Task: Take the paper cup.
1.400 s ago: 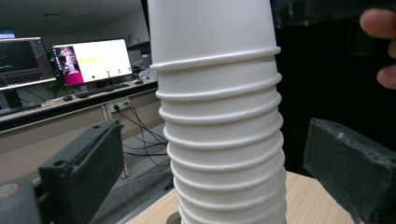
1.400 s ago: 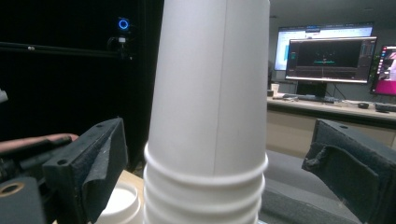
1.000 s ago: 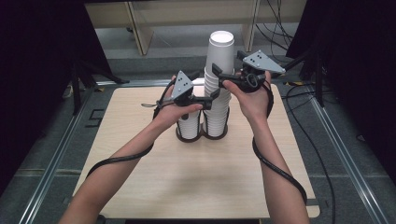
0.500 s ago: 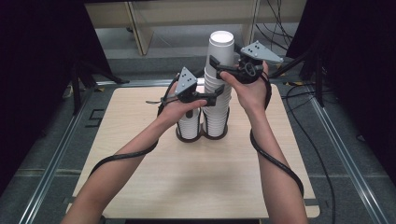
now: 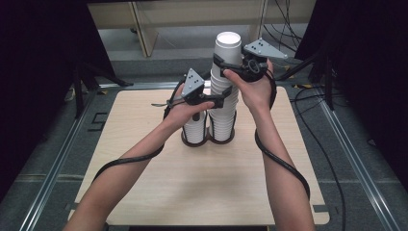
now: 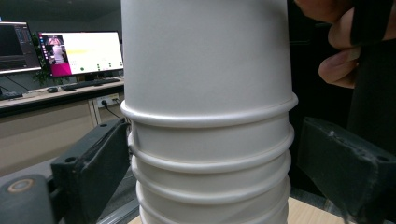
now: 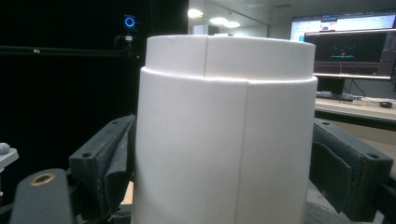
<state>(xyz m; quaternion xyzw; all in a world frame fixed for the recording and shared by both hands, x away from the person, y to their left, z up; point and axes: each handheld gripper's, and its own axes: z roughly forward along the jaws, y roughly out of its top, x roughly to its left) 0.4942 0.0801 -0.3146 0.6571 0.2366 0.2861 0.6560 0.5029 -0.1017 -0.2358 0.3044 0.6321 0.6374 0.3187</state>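
Observation:
A tall stack of white paper cups [image 5: 225, 108] stands in a dark holder [image 5: 208, 140] on the wooden table [image 5: 202, 192]. A shorter stack [image 5: 195, 129] sits beside it on the left. My left gripper [image 5: 219, 101] reaches the tall stack at mid height; its jaws have just been closing and now sit against the ribbed cup rims [image 6: 210, 154]. Higher up, my right gripper [image 5: 226, 65] comes in from the right. Its jaws have also just been closing and their pads press both sides of the top cup [image 7: 224, 130].
Black cables trail along both forearms to the table's near edge. Metal rails [image 5: 57, 163] run beside the table on the floor. More cables lie on the floor at the right [image 5: 332, 144]. Desks with lit monitors [image 6: 79, 51] stand in the background.
Both hands have drawn in against the tall stack. The left gripper has swung its jaws round the stack's middle, and the right gripper's jaws have come in on the top cup.

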